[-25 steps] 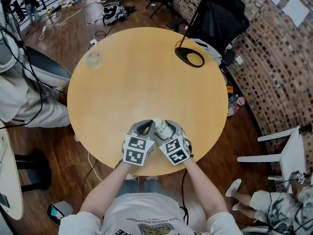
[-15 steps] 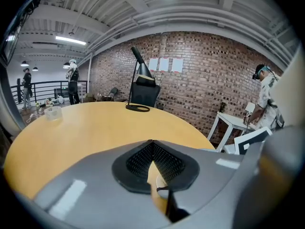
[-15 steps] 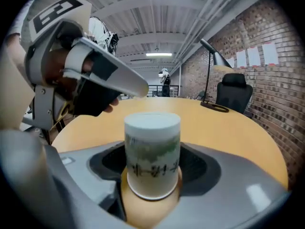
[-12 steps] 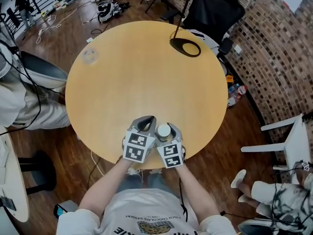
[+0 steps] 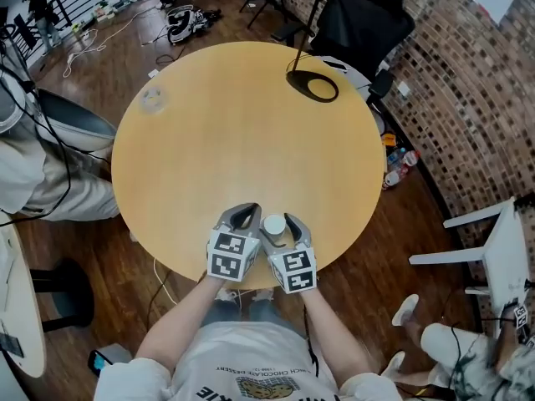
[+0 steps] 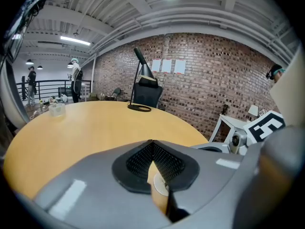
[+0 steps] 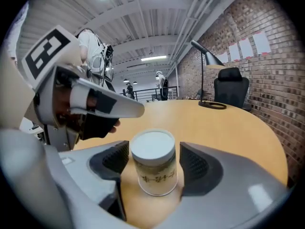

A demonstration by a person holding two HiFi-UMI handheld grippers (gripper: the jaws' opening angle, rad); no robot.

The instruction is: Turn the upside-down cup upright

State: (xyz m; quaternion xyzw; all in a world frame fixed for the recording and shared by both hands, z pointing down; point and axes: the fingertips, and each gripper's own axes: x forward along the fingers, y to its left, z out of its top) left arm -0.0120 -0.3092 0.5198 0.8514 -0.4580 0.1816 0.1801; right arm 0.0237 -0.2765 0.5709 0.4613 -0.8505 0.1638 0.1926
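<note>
A paper cup point(image 5: 273, 224) stands upside down on the round wooden table point(image 5: 251, 140), near its front edge, white base up. In the right gripper view the cup point(image 7: 153, 162) sits between the jaws of my right gripper point(image 7: 153, 157), with a thin gap on each side; the gripper point(image 5: 281, 224) is open around it. My left gripper point(image 5: 247, 212) is just left of the cup, and its pads meet at the tip point(image 6: 152, 144), so it is shut on nothing.
A black lamp base point(image 5: 312, 86) stands at the table's far right and a clear plastic tub point(image 5: 151, 98) at the far left. A black chair point(image 5: 368, 15) is behind the table, a white chair point(image 5: 493, 249) to the right, and a seated person point(image 5: 33, 174) to the left.
A second ago the cup was tilted between the right gripper's jaws. Now it stands base up on the table. Both grippers stay close together at the front edge.
</note>
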